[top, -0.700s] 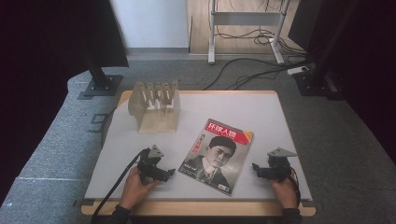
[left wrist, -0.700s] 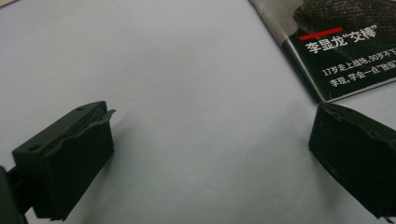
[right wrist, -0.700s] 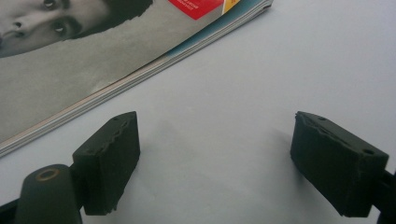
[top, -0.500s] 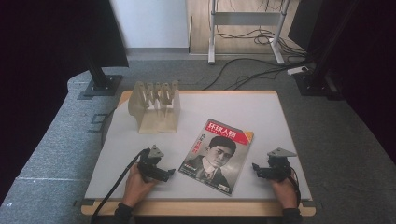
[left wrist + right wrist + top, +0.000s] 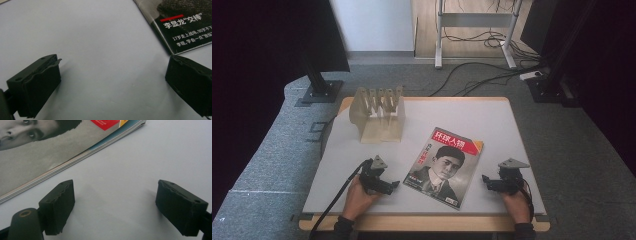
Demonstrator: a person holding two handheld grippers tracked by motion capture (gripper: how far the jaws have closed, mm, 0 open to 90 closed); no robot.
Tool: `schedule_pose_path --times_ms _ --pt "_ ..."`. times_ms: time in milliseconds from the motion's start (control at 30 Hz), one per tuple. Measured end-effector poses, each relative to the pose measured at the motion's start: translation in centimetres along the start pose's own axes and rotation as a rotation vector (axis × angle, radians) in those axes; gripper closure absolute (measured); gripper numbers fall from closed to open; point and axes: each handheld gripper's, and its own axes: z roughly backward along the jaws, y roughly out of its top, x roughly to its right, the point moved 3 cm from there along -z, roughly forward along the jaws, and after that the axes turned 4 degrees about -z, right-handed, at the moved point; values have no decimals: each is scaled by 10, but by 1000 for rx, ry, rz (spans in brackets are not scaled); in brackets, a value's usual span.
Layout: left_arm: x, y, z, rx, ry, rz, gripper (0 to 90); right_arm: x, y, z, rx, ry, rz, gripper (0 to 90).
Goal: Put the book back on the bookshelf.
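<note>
Nothing has shifted since the earlier frames: both hands rest at the near edge of the table (image 5: 422,107) and the magazine (image 5: 444,167) lies where it lay, flat and turned at an angle, midway between them. The left gripper (image 5: 393,187) sits just beside the magazine's lower-left corner, jaws spread wide with bare tabletop between them; its own view shows that corner just beyond 1 jaw. The right gripper (image 5: 485,179) points at the magazine's right side, also open and holding nothing, with the stacked page edges (image 5: 75,161) lying near its jaws. Flanking the magazine this way likely sets up a 2-sided lift or slide. A slotted rack (image 5: 379,115) stands well apart at the far left; the far right of the table is open room.
</note>
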Motion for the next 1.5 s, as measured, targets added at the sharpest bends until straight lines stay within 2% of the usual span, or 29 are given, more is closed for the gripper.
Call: schedule_pose_path --times_ms 267,300,333,367,433,700,733,767,800,900,933,1133,1267,1400,1500 --pt "1 1 0 1 -11 -4 0 0 0 0 0 -1 0 150" --pt "5 3 0 7 -34 -12 0 0 0 0 1 -1 1 150" --pt "5 3 0 7 -34 -12 0 0 0 0 1 -1 1 150" --pt "10 5 -2 6 -47 -32 0 0 0 0 1 -1 1 150" --pt "15 7 -4 -1 -41 -62 0 0 0 0 1 -1 1 150" --pt "20 17 -11 -6 -39 -87 0 -1 1 0 -10 8 5 124" --pt "20 18 -11 -4 -44 -89 0 -1 2 -1 -14 9 8 123" --pt "22 21 -12 5 -70 -88 0 -1 4 -1 -19 15 16 123" --pt "24 23 -12 8 -79 -90 0 -1 5 -1 -17 19 19 122" --pt "27 25 -13 6 -87 -103 1 -3 11 -1 -6 25 36 120" --pt "30 29 -15 2 -87 -124 0 -4 15 -1 2 31 37 119" --pt "37 32 -22 -4 -124 -140 12 -8 29 -6 21 58 56 104" --pt "43 33 -25 -5 -124 -152 10 -10 45 -22 5 73 80 95" --pt "45 33 -26 2 -119 -146 2 -7 57 -32 2 73 93 92" --pt "43 34 -27 3 -113 -136 0 -5 74 -44 -6 77 108 83"
